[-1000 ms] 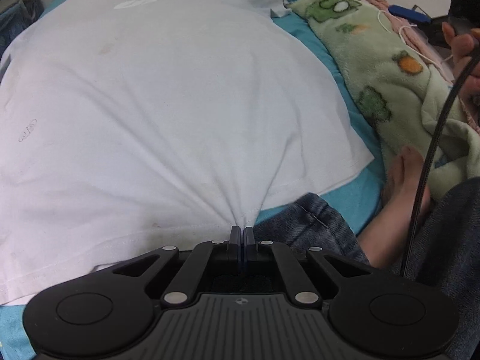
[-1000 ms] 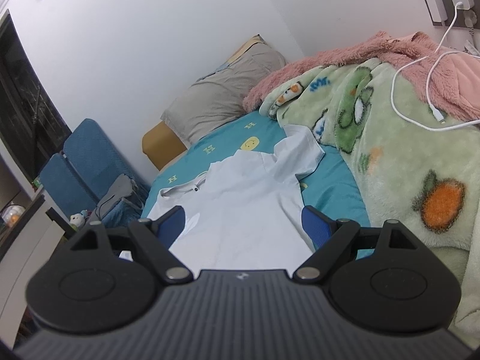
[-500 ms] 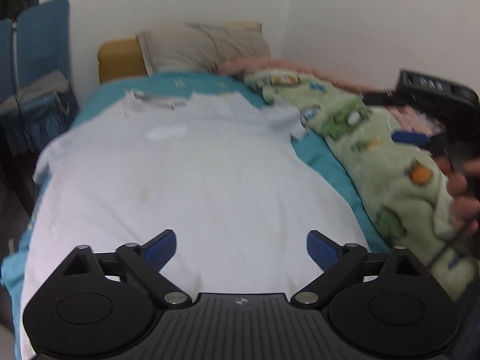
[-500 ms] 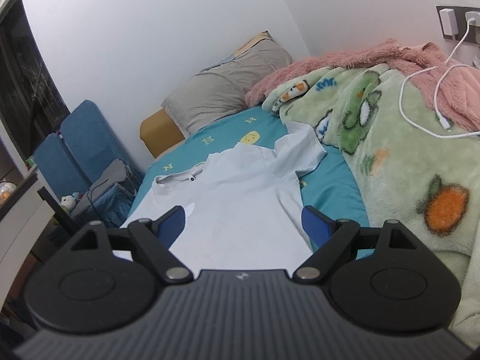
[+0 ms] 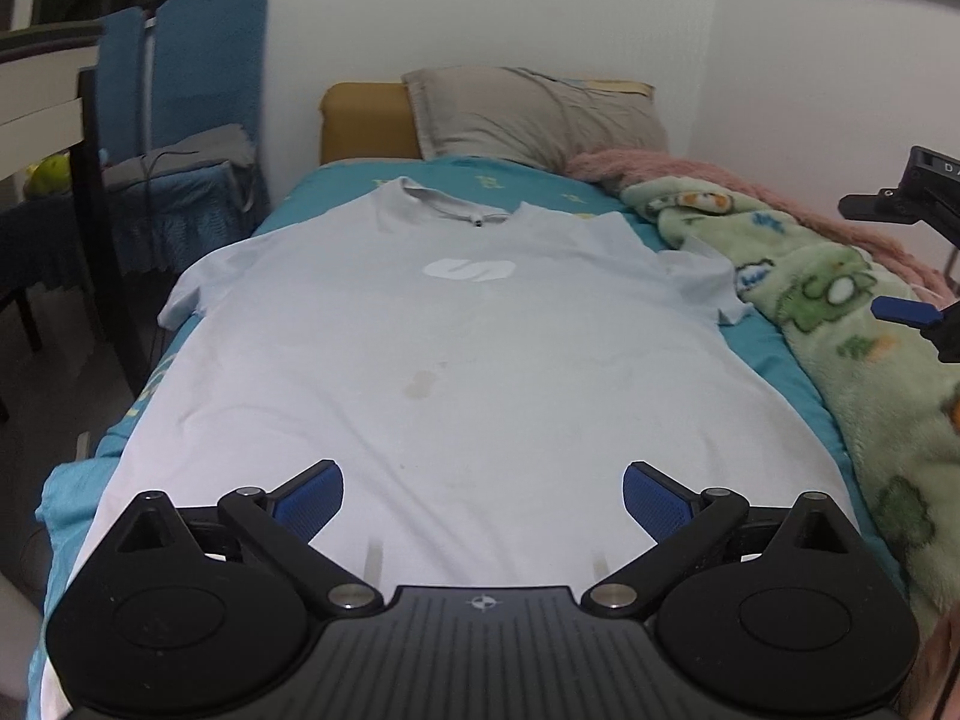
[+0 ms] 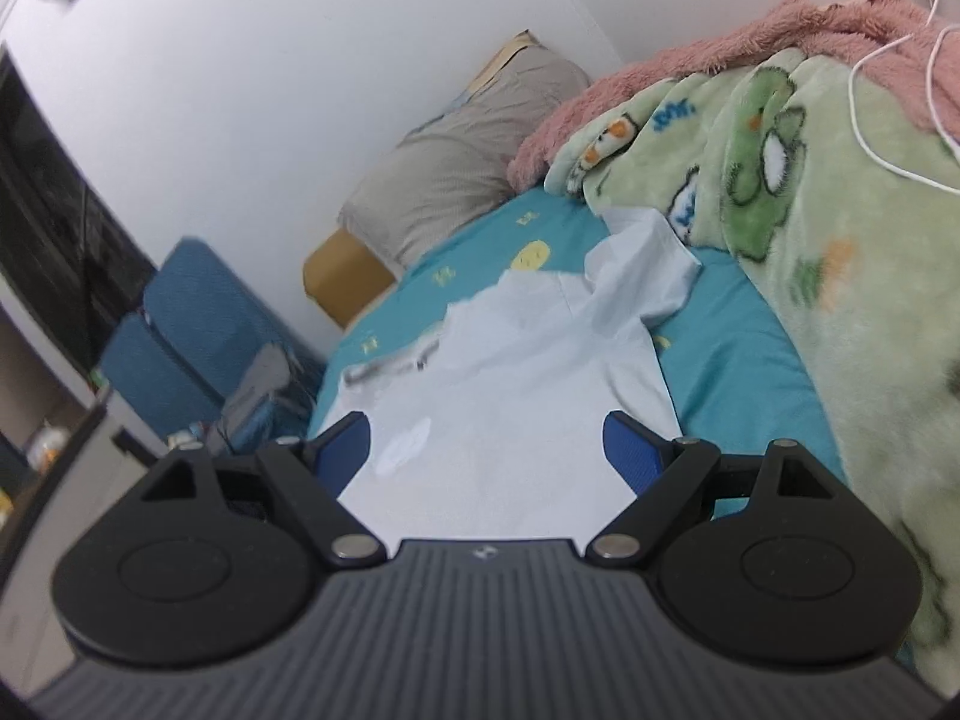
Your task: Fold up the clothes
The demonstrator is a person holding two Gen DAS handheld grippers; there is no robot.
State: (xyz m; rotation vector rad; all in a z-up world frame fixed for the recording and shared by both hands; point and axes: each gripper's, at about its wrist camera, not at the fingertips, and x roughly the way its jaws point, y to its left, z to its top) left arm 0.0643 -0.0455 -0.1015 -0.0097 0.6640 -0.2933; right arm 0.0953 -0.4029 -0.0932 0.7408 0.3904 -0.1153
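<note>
One white T-shirt lay spread flat on the teal bed sheet beside a green blanket, while the left gripper and right gripper both hung above it with jaws wide apart, gripping nothing.

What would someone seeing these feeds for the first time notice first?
The big white T-shirt spread flat over the teal bed sheet, collar toward the grey pillow, with a faint stain near its middle. Next, the green cartoon blanket heaped along the wall side, a white cable lying on it. Both the left gripper and right gripper are open and empty.
</note>
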